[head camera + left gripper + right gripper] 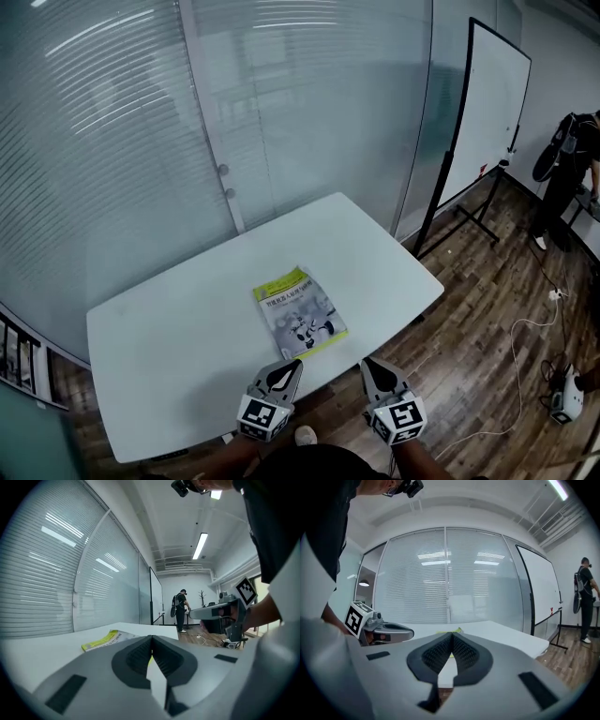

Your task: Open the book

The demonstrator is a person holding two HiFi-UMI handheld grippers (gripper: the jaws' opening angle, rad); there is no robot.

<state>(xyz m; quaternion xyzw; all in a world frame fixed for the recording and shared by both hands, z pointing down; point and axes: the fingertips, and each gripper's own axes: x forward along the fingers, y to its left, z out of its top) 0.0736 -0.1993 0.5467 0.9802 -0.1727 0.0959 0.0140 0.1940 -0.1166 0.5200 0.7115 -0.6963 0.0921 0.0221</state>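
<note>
Head view, L to R. Far L, a glass wall (141, 122) w/ horizontal blinds behind it runs across the back of the room. In front of it I see a white table (169, 347), rounded corners, set at an angle to the camera.

The book (300, 312) lies flat and closed on the table, cover up, near the edge closest to me. It has a grey-white cover w/ a yellow-green band along the top and one side. In the left gripper view the book (105, 640) sits low and to the L of the jaws. In the right gripper view only a thin yellow sliver of it (450, 631) shows just past the jaw tips.

Bottom centre: my left gripper (286, 366), marker cube toward me, is clenched. Its own view shows the ribbed pads (140, 656) meeting at the tips w/ nothing between them. It hangs at the table's near edge, just short of the book, not touching it.

Beside it on the R, my right gripper (368, 364) is also clenched and empty, pads (464, 652) pressed tip to tip. It's over the table's near edge, near the book's R corner but apart from it. Each gripper shows in the other's view: right gripper (220, 613), left gripper (389, 632).

Further R, a whiteboard (483, 122) on a black wheeled frame stands on the wood floor (487, 309). Far R, a person (572, 169) in dark clothes stands at the room's edge; a white cable (525, 356) trails across the floor.
</note>
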